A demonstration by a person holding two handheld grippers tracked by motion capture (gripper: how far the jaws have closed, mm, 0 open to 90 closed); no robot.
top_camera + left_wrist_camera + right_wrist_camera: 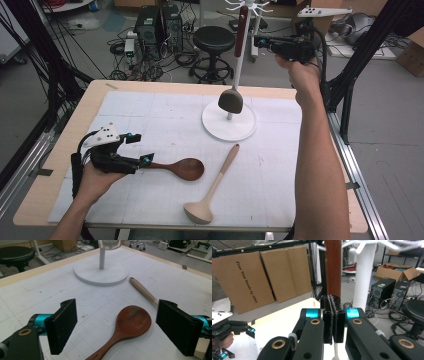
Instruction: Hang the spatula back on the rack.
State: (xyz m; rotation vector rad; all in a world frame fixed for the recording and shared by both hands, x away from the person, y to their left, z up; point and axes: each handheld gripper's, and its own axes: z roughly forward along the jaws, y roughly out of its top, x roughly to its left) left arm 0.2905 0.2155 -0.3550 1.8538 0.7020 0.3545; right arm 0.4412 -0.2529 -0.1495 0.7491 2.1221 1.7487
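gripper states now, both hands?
Left gripper: open, jaws either side of the dark wooden spoon, not pressing it.
Right gripper: shut, nothing between the jaws, near the hanging utensil.

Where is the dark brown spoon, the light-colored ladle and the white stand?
dark brown spoon (189, 168), high view, on its bowl.
light-colored ladle (198, 211), high view, on its bowl near the table's front edge.
white stand (216, 124), high view, on the bare part of its round base.

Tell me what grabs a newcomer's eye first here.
A white stand at the mat's far side, with a brown-handled ladle hanging from it and the raised right gripper, jaws shut, beside that handle. Nearer, the left gripper straddles a dark wooden spoon, with a pale ladle alongside.
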